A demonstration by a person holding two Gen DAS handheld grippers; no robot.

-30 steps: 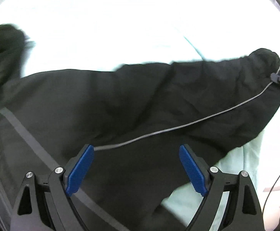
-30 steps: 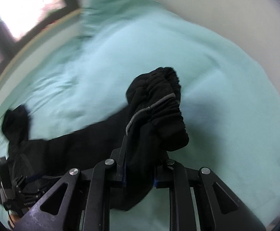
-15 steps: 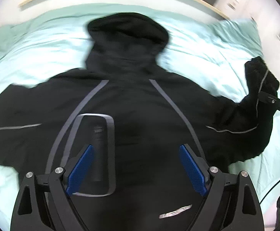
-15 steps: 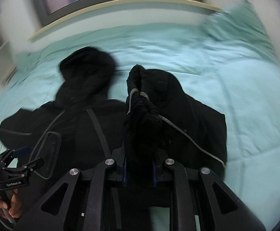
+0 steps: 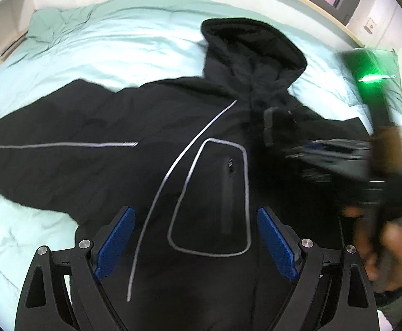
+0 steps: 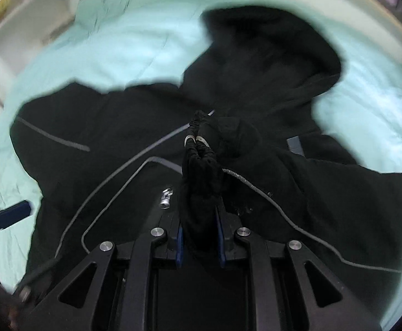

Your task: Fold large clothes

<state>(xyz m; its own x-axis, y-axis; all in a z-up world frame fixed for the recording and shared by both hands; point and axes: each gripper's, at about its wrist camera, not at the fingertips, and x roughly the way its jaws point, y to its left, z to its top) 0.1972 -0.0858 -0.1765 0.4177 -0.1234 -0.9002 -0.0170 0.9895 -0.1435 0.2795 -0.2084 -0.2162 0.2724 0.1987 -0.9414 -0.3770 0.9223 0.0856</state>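
Currently the black hooded jacket (image 5: pixel 151 138) lies front-up on the mint bedspread (image 5: pixel 112 44), hood at 12 o'clock. Right tongs (image 6: pixel 199 244) are clamped on the sleeve cuff (image 6: pixel 201 149), carried over the chest, presumably to fold that sleeve inward. Left tongs (image 5: pixel 196 237) hang wide apart and empty above the chest pocket (image 5: pixel 214 193), probably free to pin the body.

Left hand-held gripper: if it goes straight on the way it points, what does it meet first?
Probably the black jacket's chest, at the grey-outlined pocket between the open left hand-held gripper's fingers; depth is unclear.
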